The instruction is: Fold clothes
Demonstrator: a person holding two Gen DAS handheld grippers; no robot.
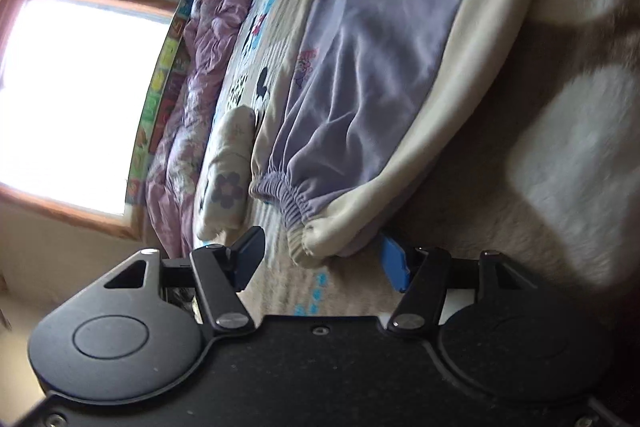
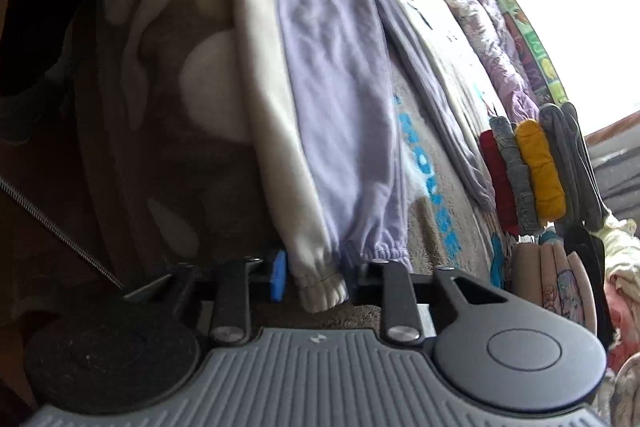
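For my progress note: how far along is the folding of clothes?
Done: folded clothes stand in a row. In hand: the right gripper pinches the cream cuff of a lilac garment lying flat; the left gripper is open around its other cuff. Left: folding this garment.

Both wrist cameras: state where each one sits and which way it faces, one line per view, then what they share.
Left wrist: sits behind the left gripper, looking along the bed toward the window; its open fingers flank the cream cuff.
Right wrist: sits behind the right gripper, looking along the bed toward the folded clothes; its fingers close around another cream cuff.
Shared: the lilac and cream trousers, seen from opposite ends; no hand shows.
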